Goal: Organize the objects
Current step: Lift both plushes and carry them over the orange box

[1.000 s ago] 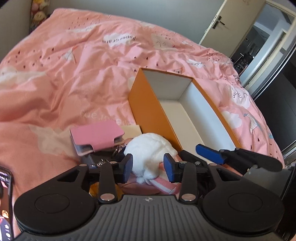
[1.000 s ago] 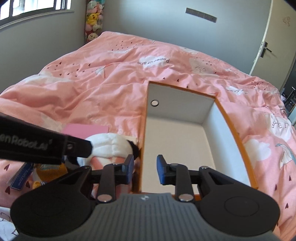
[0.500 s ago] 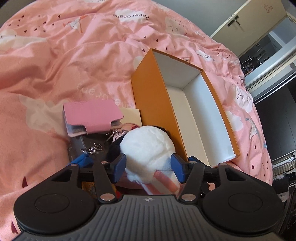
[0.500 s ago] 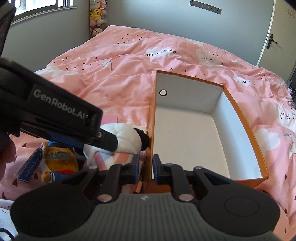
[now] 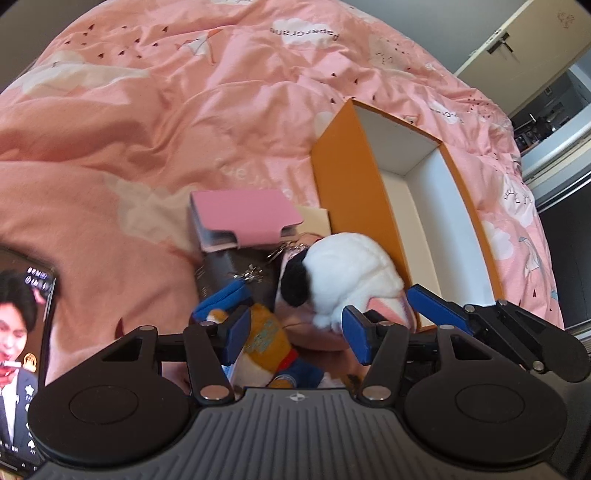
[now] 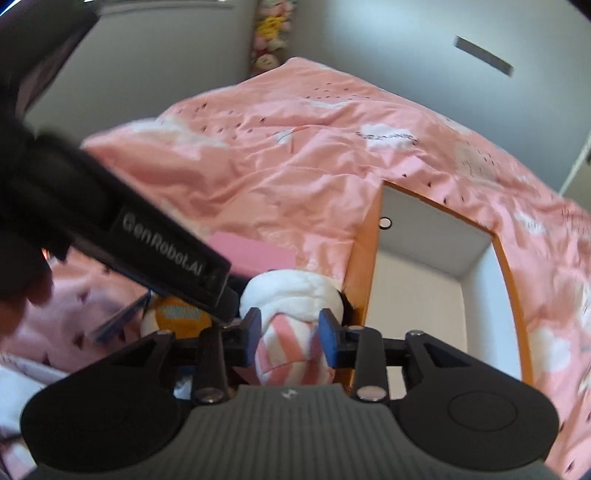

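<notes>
A white plush toy with a pink striped part (image 5: 351, 273) lies on the bed against the orange box's left wall (image 5: 347, 177). An orange and blue plush (image 5: 269, 339) lies beside it. My left gripper (image 5: 295, 328) is open above both plushes. My right gripper (image 6: 290, 336) is open, its fingers on either side of the white plush's striped part (image 6: 286, 343); its blue fingertips (image 5: 432, 304) show in the left wrist view. The box is open with a white inside (image 6: 417, 295).
A pink card holder (image 5: 240, 218) lies on a dark case (image 5: 236, 269) with key rings, left of the box. A phone with a lit screen (image 5: 18, 332) lies at the far left. A pink duvet (image 5: 147, 110) covers the bed. A door (image 5: 517, 33) stands at the far right.
My right gripper has opened and moved left from the box's front edge to straddle the white plush. My left gripper has opened wider and pulled back and up, showing the orange plush.
</notes>
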Demonstrator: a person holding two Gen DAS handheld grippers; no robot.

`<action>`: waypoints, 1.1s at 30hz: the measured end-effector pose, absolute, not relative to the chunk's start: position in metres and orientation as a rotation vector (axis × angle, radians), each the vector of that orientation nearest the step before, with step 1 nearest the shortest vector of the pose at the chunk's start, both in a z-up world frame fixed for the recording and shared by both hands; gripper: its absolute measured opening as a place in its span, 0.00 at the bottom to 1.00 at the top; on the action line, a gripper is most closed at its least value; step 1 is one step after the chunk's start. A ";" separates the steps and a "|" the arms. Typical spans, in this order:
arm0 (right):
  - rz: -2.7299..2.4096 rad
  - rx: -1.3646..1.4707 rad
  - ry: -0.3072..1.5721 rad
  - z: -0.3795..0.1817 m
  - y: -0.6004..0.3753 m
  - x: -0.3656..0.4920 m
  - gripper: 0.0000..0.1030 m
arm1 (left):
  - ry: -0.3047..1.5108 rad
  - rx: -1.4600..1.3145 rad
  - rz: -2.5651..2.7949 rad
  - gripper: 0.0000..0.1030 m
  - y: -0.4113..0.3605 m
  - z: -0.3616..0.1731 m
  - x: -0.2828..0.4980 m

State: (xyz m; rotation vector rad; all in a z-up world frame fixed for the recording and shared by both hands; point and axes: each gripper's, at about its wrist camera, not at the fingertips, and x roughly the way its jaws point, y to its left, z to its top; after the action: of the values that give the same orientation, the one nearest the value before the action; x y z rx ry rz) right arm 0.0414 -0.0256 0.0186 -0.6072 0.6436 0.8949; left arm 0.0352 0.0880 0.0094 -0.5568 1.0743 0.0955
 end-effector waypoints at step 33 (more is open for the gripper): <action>0.976 -0.625 0.456 0.038 -0.073 0.046 0.49 | 1.203 -0.796 0.325 0.74 0.091 -0.046 0.027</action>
State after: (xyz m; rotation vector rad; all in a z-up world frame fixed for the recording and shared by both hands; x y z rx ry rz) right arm 0.0459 -0.0732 0.0381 -0.6248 0.4563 0.9756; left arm 0.0271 0.0914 -0.0465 -0.7959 1.2034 0.3245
